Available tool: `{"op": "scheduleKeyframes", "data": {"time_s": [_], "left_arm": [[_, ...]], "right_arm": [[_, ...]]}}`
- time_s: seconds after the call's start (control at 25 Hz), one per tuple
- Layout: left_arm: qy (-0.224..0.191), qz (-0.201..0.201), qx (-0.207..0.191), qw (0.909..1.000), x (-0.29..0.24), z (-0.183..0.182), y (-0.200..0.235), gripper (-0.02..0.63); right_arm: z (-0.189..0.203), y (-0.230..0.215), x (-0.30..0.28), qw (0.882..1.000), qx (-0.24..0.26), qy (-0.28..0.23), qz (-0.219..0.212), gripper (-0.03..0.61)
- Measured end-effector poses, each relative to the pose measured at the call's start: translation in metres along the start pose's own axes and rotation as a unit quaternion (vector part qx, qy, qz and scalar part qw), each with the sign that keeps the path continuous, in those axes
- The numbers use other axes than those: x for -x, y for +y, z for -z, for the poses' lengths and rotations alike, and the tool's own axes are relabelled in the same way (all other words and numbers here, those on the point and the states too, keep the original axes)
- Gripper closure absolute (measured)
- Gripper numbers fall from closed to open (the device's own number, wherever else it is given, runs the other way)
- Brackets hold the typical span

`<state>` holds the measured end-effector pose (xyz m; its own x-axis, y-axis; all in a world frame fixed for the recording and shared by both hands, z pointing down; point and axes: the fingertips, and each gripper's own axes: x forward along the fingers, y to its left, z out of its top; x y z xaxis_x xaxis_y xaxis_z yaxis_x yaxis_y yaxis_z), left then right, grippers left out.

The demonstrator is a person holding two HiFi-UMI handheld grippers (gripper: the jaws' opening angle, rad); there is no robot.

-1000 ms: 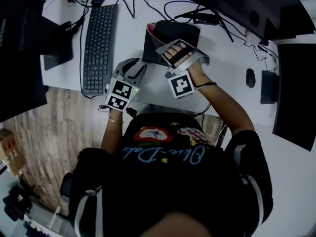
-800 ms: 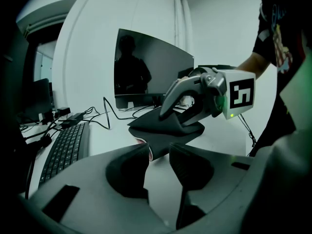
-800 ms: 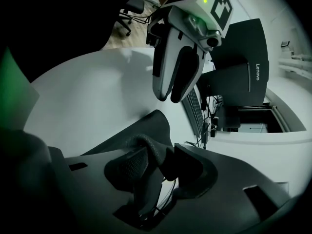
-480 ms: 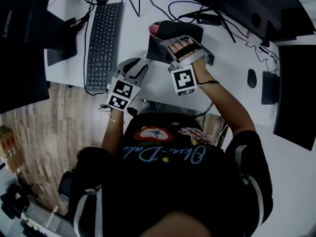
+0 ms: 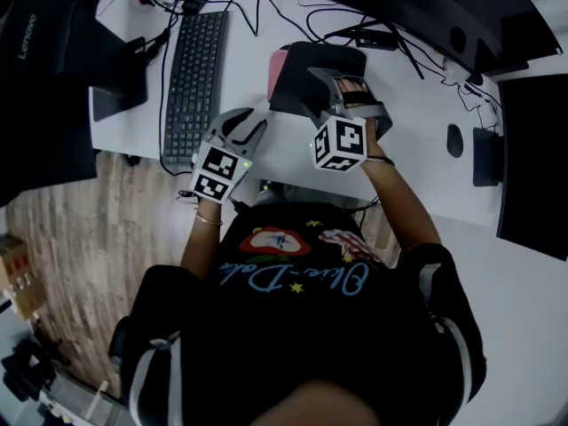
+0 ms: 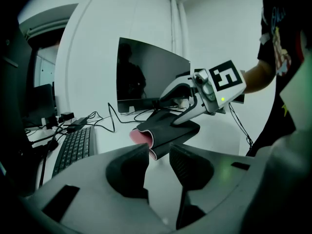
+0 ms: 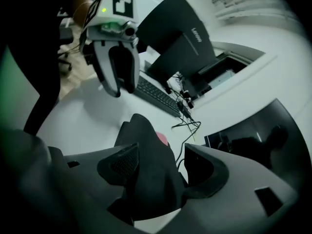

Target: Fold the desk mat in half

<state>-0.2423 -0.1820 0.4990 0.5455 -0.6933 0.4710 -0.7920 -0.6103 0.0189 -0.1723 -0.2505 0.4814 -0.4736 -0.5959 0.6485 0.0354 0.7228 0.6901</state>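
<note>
The desk mat (image 5: 297, 76), black outside and pink inside, lies doubled over on the white desk (image 5: 266, 140), its pink fold (image 5: 277, 60) facing the keyboard. My right gripper (image 5: 342, 91) hovers over its right part. Its jaws have just been opening and stand wide, with a raised hump of the mat (image 7: 141, 130) between them and a gap at the right pad. My left gripper (image 5: 248, 124) hangs near the desk's front edge, short of the mat (image 6: 170, 128). It is open, with nothing between its fingers (image 6: 129, 167).
A black keyboard (image 5: 191, 69) lies left of the mat, with cables behind it. Dark monitors (image 5: 426, 7) stand at the back, a dark case (image 5: 44, 78) at far left, a mouse (image 5: 451, 138) at right. Wooden floor lies below the desk edge.
My right gripper has rolled over, risen a little and opened its jaws over the mat. The left gripper has barely shifted.
</note>
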Motion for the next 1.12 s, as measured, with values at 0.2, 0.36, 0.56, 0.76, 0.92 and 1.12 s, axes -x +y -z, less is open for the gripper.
{"op": "scheduleKeyframes", "data": {"time_s": [0.2,0.36,0.56,0.76,0.92,1.12], "left_arm": [[-0.046,0.034,0.016,0.9982,0.003,-0.025,-0.005,0.489],[-0.104,0.054,0.045,0.9921,0.006,-0.056,-0.011,0.512],[-0.163,0.072,0.086,0.9802,0.014,-0.098,-0.020,0.557],[-0.175,0.085,0.049,0.9797,0.016,-0.126,-0.041,0.598],[-0.177,0.093,0.028,0.9795,0.014,-0.142,-0.062,0.609],[-0.170,0.094,0.067,0.9786,0.009,-0.149,-0.079,0.609]], "right_arm": [[0.001,-0.014,0.030,0.973,-0.221,-0.046,0.045,0.331],[0.010,-0.027,0.065,0.914,-0.383,-0.104,0.085,0.499],[0.027,-0.046,0.111,0.811,-0.542,-0.185,0.116,0.563],[0.045,-0.052,0.141,0.752,-0.608,-0.219,0.128,0.577],[0.054,-0.052,0.158,0.738,-0.625,-0.222,0.123,0.578],[0.057,-0.055,0.179,0.744,-0.614,-0.234,0.122,0.578]]}}
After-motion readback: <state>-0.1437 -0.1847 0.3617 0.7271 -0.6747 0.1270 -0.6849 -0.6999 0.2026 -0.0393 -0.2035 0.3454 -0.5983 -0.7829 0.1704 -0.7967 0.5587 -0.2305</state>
